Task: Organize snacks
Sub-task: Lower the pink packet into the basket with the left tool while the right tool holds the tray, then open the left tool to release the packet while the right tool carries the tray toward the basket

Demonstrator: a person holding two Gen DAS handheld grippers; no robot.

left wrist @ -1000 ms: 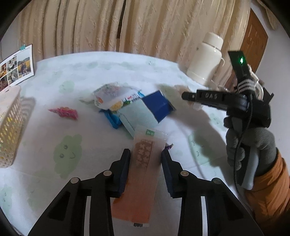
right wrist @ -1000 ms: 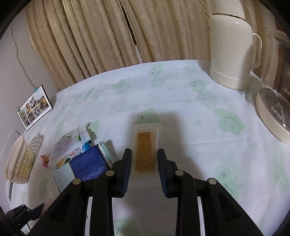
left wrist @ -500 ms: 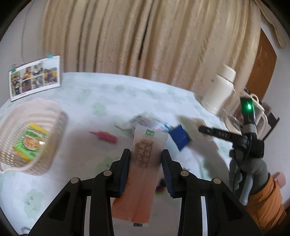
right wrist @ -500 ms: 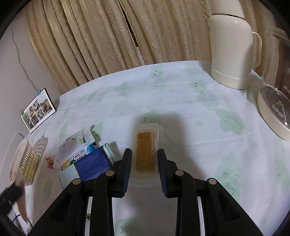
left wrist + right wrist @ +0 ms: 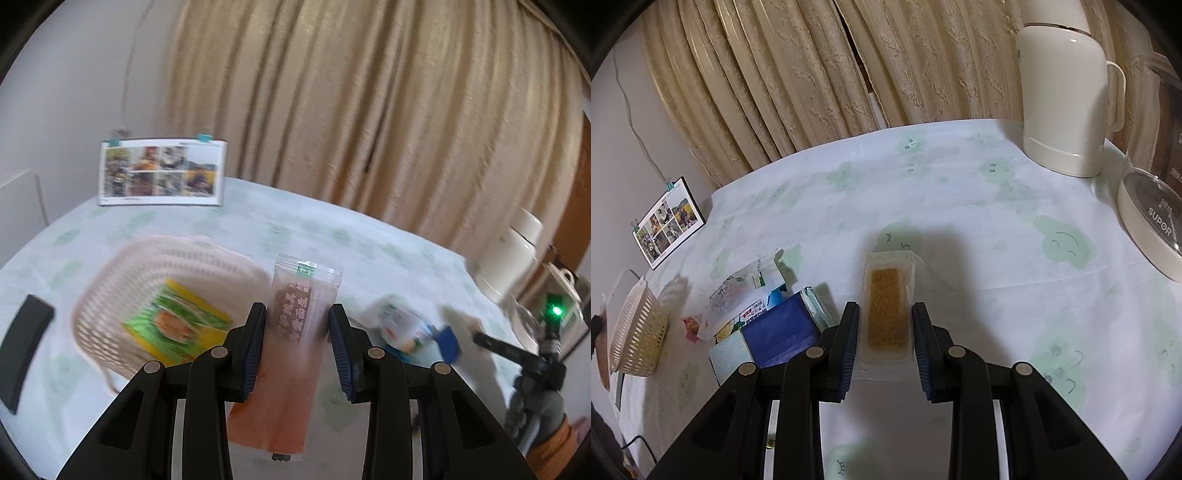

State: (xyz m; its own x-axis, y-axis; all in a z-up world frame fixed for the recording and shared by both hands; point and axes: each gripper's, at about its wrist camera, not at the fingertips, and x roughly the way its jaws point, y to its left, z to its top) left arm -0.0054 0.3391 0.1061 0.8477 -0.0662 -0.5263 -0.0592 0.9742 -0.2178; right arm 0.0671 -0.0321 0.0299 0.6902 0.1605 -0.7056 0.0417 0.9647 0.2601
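My left gripper [image 5: 295,325] is shut on a long orange snack packet [image 5: 291,354], held above the table just right of the pale plastic basket [image 5: 110,295]. A yellow-green snack bag [image 5: 177,325] lies inside that basket. My right gripper [image 5: 884,325] is shut on a clear-wrapped brown cracker bar [image 5: 886,310], held over the tablecloth. A pile of snacks lies left of it: a blue packet [image 5: 779,332], a white printed bag [image 5: 742,291] and a small red wrapper [image 5: 689,326]. The basket [image 5: 639,332] stands at the far left in the right wrist view.
A cream thermos [image 5: 1063,99] and a glass-lidded pot [image 5: 1152,221] stand at the table's right side. A photo card [image 5: 162,177] leans at the back left. A black flat object [image 5: 22,343] lies left of the basket. Curtains hang behind the table.
My left gripper has swung left with the orange packet, from above the snack pile to beside the basket. The right gripper has stayed nearly still with its cracker bar.
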